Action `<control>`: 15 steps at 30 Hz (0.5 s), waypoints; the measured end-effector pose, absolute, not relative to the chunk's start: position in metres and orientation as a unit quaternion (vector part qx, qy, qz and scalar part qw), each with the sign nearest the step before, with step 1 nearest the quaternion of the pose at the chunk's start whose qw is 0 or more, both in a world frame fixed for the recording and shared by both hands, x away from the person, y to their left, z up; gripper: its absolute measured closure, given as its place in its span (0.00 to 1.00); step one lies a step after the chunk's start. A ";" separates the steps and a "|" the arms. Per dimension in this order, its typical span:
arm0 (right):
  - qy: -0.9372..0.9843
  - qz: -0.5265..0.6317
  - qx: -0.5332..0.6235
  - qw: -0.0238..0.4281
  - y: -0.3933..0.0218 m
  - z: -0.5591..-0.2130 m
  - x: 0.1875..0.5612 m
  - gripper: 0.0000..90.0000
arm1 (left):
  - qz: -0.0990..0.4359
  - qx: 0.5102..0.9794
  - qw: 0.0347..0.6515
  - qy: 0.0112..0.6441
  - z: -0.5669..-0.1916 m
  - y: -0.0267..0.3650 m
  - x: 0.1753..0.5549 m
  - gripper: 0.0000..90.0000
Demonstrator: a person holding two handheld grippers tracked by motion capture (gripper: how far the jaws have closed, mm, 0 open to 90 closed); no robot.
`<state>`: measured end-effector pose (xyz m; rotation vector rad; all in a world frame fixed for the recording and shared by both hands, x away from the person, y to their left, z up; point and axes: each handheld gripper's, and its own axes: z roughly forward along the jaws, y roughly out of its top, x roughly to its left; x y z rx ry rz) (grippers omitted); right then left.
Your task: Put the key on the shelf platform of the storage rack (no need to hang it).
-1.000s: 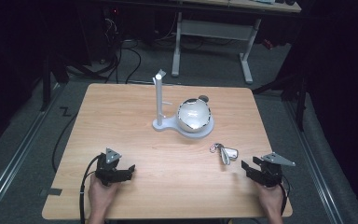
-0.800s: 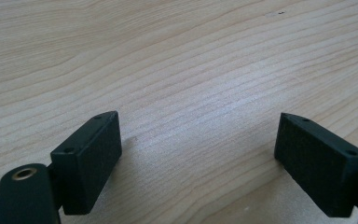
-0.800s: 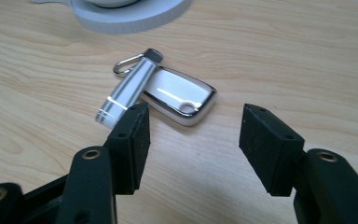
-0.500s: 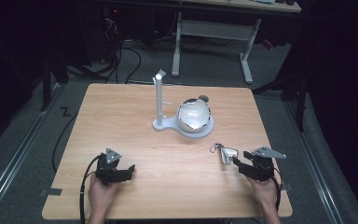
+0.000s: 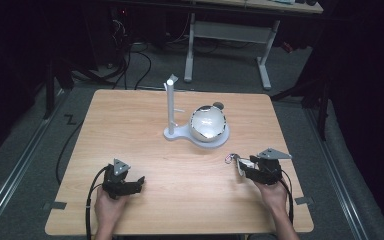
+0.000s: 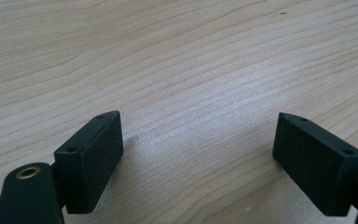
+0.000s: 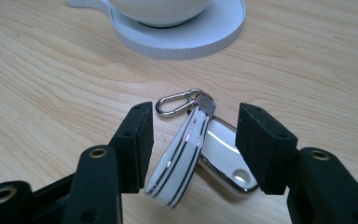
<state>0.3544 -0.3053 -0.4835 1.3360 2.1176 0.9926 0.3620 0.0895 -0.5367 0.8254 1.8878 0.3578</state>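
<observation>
A key fob point(image 7: 223, 154) with a white striped strap point(image 7: 182, 154) and a silver carabiner point(image 7: 172, 103) lies on the wooden table point(image 5: 130, 130) near the right edge. My right gripper point(image 7: 193, 135) is open, its jaws on either side of the strap and the fob, just above the table. In the high view the right gripper point(image 5: 247, 170) sits right over the key fob point(image 5: 236, 161). My left gripper point(image 5: 135, 184) rests open at the front left with bare wood between its jaws, and the left gripper point(image 6: 198, 149) holds nothing.
A white stand point(image 5: 171, 107) with an upright post and a round base point(image 5: 220, 141) holds a shiny bowl point(image 5: 207, 122) at the table's middle back. The same base point(image 7: 182, 37) lies just beyond the fob. Dark floor, cables and a desk frame surround the table.
My right gripper has moved left and forward from the table's right edge until its open jaws straddle the key fob. The left gripper has stayed put.
</observation>
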 end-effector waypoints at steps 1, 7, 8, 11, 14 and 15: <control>0.770 0.357 0.482 0.219 -0.303 -0.484 0.357 0.53 | 0.148 0.341 0.501 0.781 -0.537 0.089 0.362 0.18; 0.776 0.349 0.478 0.219 -0.298 -0.486 0.370 0.54 | 0.147 0.340 0.501 0.782 -0.537 0.089 0.362 0.18; 0.776 0.347 0.480 0.217 -0.297 -0.487 0.372 0.54 | 0.148 0.341 0.502 0.781 -0.537 0.089 0.362 0.18; 0.783 0.336 0.479 0.211 -0.294 -0.489 0.379 0.55 | 0.147 0.339 0.501 0.782 -0.537 0.089 0.362 0.19; 0.789 0.321 0.475 0.220 -0.291 -0.491 0.386 0.57 | 0.148 0.340 0.502 0.782 -0.537 0.089 0.362 0.19; 0.788 0.320 0.477 0.221 -0.291 -0.492 0.389 0.58 | 0.148 0.340 0.502 0.782 -0.537 0.089 0.362 0.19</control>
